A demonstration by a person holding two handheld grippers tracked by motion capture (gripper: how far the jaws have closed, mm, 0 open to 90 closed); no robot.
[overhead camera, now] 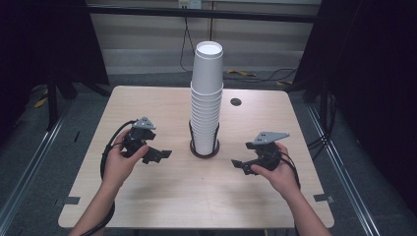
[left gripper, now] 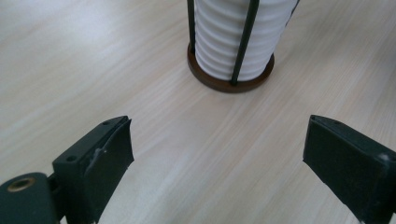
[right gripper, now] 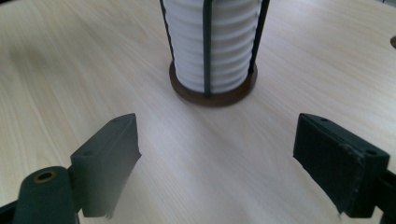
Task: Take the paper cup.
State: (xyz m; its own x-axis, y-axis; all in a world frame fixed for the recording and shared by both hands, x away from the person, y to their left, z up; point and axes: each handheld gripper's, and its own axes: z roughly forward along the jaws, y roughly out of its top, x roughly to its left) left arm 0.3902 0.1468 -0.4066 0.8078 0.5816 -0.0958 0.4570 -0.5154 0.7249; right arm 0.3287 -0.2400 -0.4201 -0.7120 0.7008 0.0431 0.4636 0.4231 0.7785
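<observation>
Both claws, left claw and right claw, gape empty beside the cup stack; a careless sideways nudge could topple it.

Cup stack in holder at table centre, left gripper left, right gripper right

Only the cup stack in its holder interrupts the bare table.

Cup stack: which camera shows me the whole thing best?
The high view: the cup stack shows whole there, from the top cup down to its round holder. The left gripper view and right gripper view cut it off, showing just the lower cups behind the holder's black rods.
</observation>
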